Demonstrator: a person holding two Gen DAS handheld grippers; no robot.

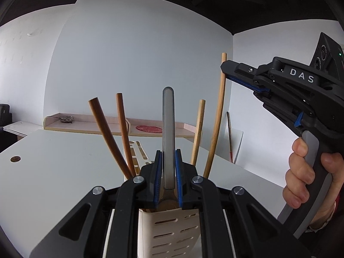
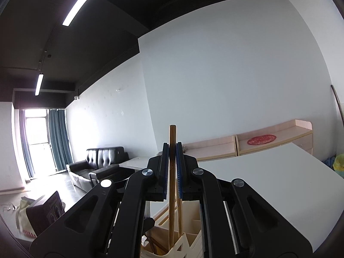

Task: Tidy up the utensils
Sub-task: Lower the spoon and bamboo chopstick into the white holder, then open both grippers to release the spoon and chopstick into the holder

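Observation:
My left gripper (image 1: 168,157) is shut on the upright grey metal handle (image 1: 168,133) of a utensil. Its lower end goes down into a cream slotted utensil holder (image 1: 172,234) right under the jaws. Two dark brown sticks (image 1: 111,137) and a short bamboo stick (image 1: 198,129) lean out of that holder. My right gripper (image 1: 228,74), held by a hand (image 1: 301,172) at the right, is shut on a long bamboo chopstick (image 1: 218,116). In the right wrist view the right gripper (image 2: 172,150) pinches that chopstick (image 2: 172,172), whose lower end stands inside the cream holder (image 2: 185,245).
The holder stands on a white table (image 1: 53,161), (image 2: 279,182). A coin-like disc (image 1: 15,159) lies on the table at the left. A low pink shelf (image 1: 150,129) with a red mat runs along the wall behind. A black sofa (image 2: 96,163) stands at the left in the right wrist view.

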